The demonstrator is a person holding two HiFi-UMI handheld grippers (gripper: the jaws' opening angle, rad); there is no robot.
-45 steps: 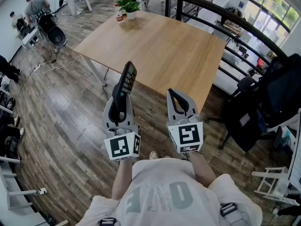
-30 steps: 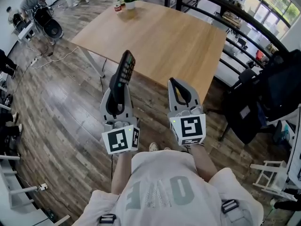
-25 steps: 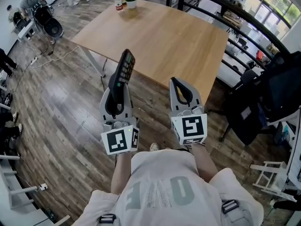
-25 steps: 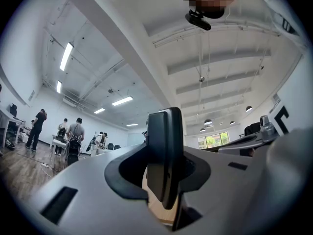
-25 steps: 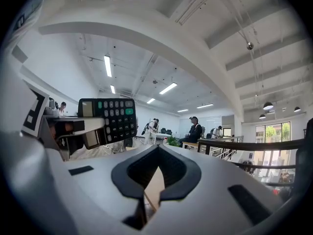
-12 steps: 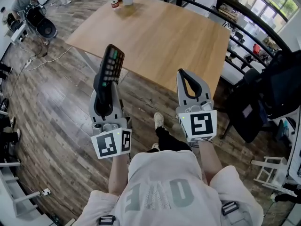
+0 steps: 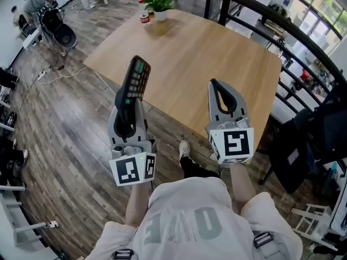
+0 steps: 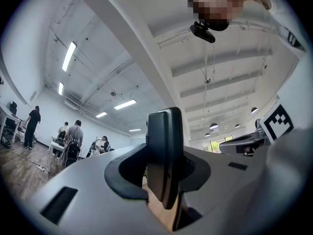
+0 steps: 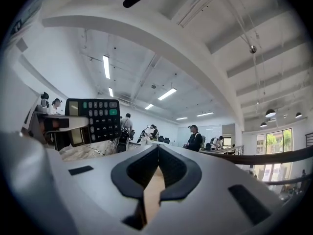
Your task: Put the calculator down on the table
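- Pinched the calculator (image 7: 135,80) by its lower end in the left gripper (image 7: 129,111), with the pads pressed on its two faces and the body edge-on in the left gripper view.
- Stuck out well past the jaw tips, slanting up and forward from the gripper.
- Had the key side turned toward the right gripper (image 7: 218,86), the green key near the top end.
- Hung in the air, overlapping the near edge of the table (image 7: 217,53) in the head view, not set down on the wood.
- Had the right gripper's jaws pressed together with nothing between them, only a thin slit of tabletop showing through.
- Held that gripper beside the left one, apart from it, with its tips at the same near edge.
- Showed the calculator up and to the left in the right gripper view, keys facing that camera.
- Saw a plant (image 7: 157,3) and a can (image 7: 144,18) at the table's far corner, well away from both grippers.
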